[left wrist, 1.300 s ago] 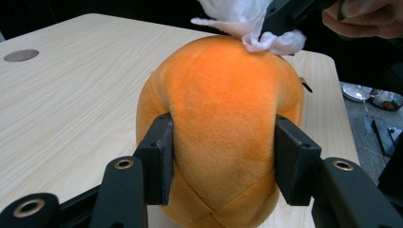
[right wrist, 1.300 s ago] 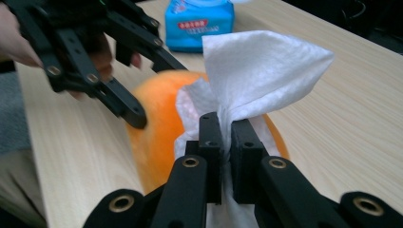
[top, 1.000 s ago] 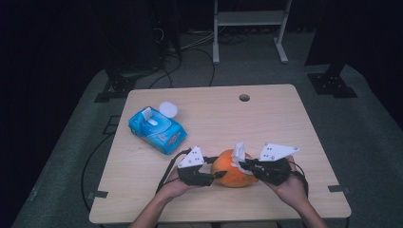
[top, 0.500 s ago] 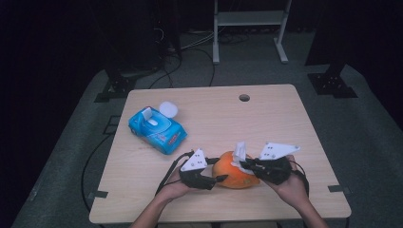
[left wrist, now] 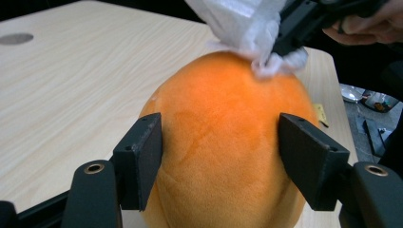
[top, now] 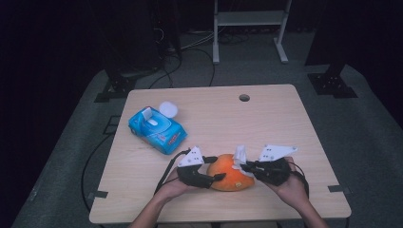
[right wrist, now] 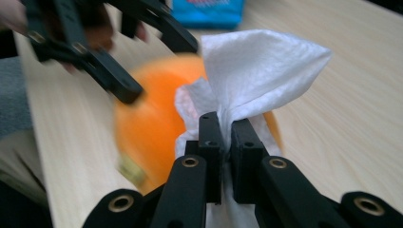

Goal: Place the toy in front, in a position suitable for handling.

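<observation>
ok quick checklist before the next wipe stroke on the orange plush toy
1. White wipe pinched in right hand-held gripper: ok.
2. Wipe touching orange plush toy: ok.
3. Left hand-held gripper steadying the toy: not ok, its jaws have just been opening, pads straddle the toy with a gap on the right.
4. Toy resting on table: ok.
5. Blue wipes pack away from both hands: ok.
6. Toy's underside clean: cannot tell.

No text, label or number can be read. The blue wipes pack [top: 157, 129], far left on the table [top: 266, 118], carries red and white printing on its side, too small and blurred to make out.
</observation>
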### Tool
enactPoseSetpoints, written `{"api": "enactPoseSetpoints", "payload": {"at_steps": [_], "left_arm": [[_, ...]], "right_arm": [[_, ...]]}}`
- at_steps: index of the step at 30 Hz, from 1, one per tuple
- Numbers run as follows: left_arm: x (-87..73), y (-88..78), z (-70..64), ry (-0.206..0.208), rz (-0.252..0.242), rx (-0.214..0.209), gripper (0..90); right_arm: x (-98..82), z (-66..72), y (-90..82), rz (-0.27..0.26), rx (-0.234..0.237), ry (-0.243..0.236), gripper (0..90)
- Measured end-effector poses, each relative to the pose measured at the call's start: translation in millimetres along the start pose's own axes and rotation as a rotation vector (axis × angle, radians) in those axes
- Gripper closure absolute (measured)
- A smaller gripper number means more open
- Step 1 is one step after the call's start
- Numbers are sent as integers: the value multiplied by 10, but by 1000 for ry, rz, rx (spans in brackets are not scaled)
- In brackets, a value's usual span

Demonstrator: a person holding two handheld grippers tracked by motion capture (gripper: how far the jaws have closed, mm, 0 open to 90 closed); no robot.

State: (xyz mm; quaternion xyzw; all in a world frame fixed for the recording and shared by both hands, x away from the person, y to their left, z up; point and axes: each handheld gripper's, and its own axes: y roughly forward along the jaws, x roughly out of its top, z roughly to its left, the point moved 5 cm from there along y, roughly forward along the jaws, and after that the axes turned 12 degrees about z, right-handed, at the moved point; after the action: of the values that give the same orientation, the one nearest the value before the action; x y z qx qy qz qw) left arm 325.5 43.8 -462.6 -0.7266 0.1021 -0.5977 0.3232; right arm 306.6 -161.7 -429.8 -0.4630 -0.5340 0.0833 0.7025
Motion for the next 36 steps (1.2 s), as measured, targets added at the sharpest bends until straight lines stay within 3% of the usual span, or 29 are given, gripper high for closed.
{"api": "enactPoseSetpoints", "payload": {"at_steps": [3,6,9,11,15,19,22,26,31,36], "left_arm": [[-24,4,12,-8,3,0,329],[-39,2,35,-23,1,2,329],[-69,-16,71,-37,8,-6,335],[-77,-20,72,-39,8,-6,339],[-79,-18,71,-37,12,-9,339],[-83,-16,73,-37,11,-8,339],[-87,-20,75,-41,8,-7,337],[-81,-15,61,-38,11,-4,336],[-82,0,19,-15,18,-27,338],[-74,-20,-12,-11,22,-57,330]], "right_arm": [[-82,-72,-15,4,8,48,842],[0,23,-86,-32,35,16,842],[6,71,-24,-6,30,-19,840],[-55,22,10,10,43,-2,841],[-189,-129,-13,40,8,49,841],[-73,-47,-73,-21,45,39,840],[-67,-27,-5,3,50,14,838],[-172,-114,18,40,43,44,838],[-13,-34,-48,-33,62,38,836],[43,12,45,-18,69,12,836]]}}
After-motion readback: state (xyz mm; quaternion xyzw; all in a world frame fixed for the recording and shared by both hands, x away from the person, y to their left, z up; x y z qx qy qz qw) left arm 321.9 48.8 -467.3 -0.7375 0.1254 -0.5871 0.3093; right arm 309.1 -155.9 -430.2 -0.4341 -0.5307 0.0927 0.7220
